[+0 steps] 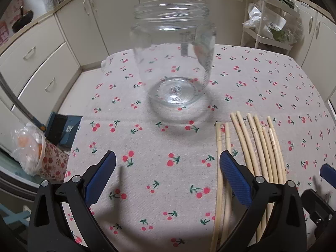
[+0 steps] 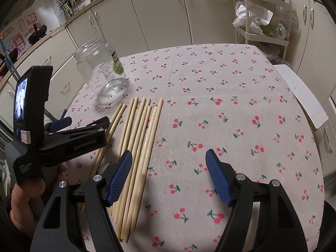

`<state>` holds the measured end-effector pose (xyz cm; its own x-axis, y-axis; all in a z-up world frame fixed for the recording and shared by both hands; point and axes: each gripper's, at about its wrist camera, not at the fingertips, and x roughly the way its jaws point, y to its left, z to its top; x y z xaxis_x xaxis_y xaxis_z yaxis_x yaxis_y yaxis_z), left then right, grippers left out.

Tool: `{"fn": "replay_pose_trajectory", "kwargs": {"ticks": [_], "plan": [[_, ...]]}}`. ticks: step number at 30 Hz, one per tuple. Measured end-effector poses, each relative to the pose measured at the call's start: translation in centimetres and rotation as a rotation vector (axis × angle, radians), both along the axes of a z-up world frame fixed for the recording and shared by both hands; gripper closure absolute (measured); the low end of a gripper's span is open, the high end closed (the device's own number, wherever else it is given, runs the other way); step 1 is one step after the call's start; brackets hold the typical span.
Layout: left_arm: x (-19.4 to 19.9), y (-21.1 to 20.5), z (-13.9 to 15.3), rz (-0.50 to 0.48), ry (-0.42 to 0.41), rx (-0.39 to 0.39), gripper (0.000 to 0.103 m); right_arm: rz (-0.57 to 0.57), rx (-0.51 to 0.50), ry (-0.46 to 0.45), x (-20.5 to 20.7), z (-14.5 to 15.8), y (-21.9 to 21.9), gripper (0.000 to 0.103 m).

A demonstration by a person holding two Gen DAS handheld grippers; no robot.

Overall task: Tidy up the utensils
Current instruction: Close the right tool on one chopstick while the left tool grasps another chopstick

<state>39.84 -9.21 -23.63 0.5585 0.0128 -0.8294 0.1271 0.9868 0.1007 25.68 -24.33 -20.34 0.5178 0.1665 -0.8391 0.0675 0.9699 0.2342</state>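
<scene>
An empty clear glass jar (image 1: 174,63) stands upright on the cherry-print tablecloth (image 1: 168,142), straight ahead of my left gripper (image 1: 168,157). That gripper is open with only cloth between its blue pads. Several bamboo chopsticks (image 1: 258,147) lie side by side to its right, the nearest pair passing under its right finger (image 1: 235,176). In the right wrist view the jar (image 2: 103,71) stands at the far left and the chopsticks (image 2: 136,147) lie to the left of my right gripper (image 2: 169,157), which is open and holds nothing. Its left finger (image 2: 119,178) overlaps the chopsticks.
A hand holds the left gripper's body (image 2: 63,138) at the left of the right wrist view. A white chair (image 2: 300,96) stands at the table's right edge. A wire rack with bags (image 2: 262,21) and cream cabinets (image 2: 147,14) lie beyond. A plastic bag (image 1: 29,153) sits left of the table.
</scene>
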Motion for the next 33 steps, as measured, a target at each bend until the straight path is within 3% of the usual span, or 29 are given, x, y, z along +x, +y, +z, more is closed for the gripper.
{"fn": "replay_pose_trajectory", "kwargs": {"ticks": [4,6,8,10,31,33], "plan": [[0.1,-0.9,-0.5,-0.024,0.007,0.024,0.008,0.012,-0.010,0.000,0.6,-0.4,0.3,0.033],[0.1,-0.9,-0.6,-0.025,0.002,0.025,0.008,0.025,-0.003,-0.003,0.8,-0.6,0.3,0.041],[0.1,-0.6,-0.4,-0.018,-0.006,0.033,0.014,0.037,0.004,0.008,1.1,-1.0,0.3,0.064],[0.1,0.0,-0.4,-0.007,-0.004,0.020,0.018,0.046,0.008,0.007,1.3,-1.2,0.2,0.069],[0.9,0.1,-0.5,-0.002,-0.005,0.001,0.018,0.131,-0.102,0.012,4.8,-2.2,2.5,0.072],[1.1,-0.4,-0.4,-0.012,-0.005,0.007,0.022,0.135,-0.110,0.006,5.3,-2.4,2.4,0.074]]}}
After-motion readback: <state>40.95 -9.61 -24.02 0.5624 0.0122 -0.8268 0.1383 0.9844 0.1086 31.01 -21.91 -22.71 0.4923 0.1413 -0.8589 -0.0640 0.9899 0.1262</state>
